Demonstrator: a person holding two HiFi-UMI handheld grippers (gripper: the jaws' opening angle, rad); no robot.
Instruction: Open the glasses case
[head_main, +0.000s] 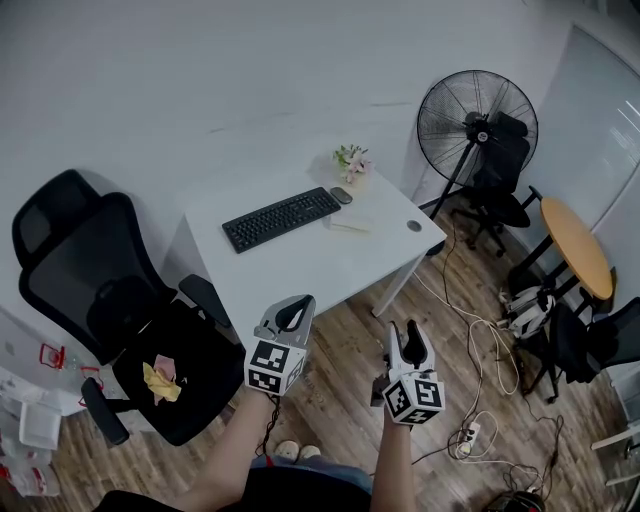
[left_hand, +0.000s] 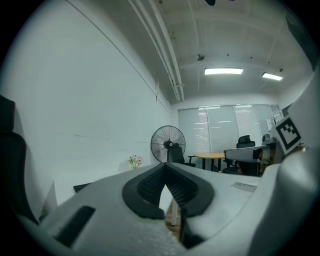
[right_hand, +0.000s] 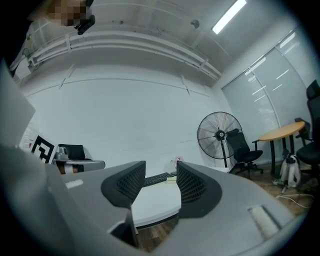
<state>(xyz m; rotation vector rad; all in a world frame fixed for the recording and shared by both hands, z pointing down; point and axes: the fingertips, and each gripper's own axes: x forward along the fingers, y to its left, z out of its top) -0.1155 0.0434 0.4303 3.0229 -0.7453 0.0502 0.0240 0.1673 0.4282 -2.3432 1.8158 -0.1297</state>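
A white desk (head_main: 300, 265) stands ahead of me with a black keyboard (head_main: 281, 218) and a mouse (head_main: 341, 195) on it. Beside the mouse lies a pale oblong thing (head_main: 352, 215); I cannot tell whether it is the glasses case. Both grippers are held level in the air, short of the desk's near edge. The left gripper (head_main: 298, 302) (left_hand: 165, 169) is shut, its tips touching with nothing between them. To its right, the right gripper (head_main: 408, 330) (right_hand: 161, 172) is open, and its gap frames the desk and keyboard (right_hand: 157, 177) beyond.
A black office chair (head_main: 110, 290) with a yellow cloth (head_main: 160, 380) on its seat stands left of the desk. A small flower pot (head_main: 351, 160) sits at the desk's back. At right are a pedestal fan (head_main: 476, 115), a round wooden table (head_main: 577, 245) and floor cables (head_main: 485, 350).
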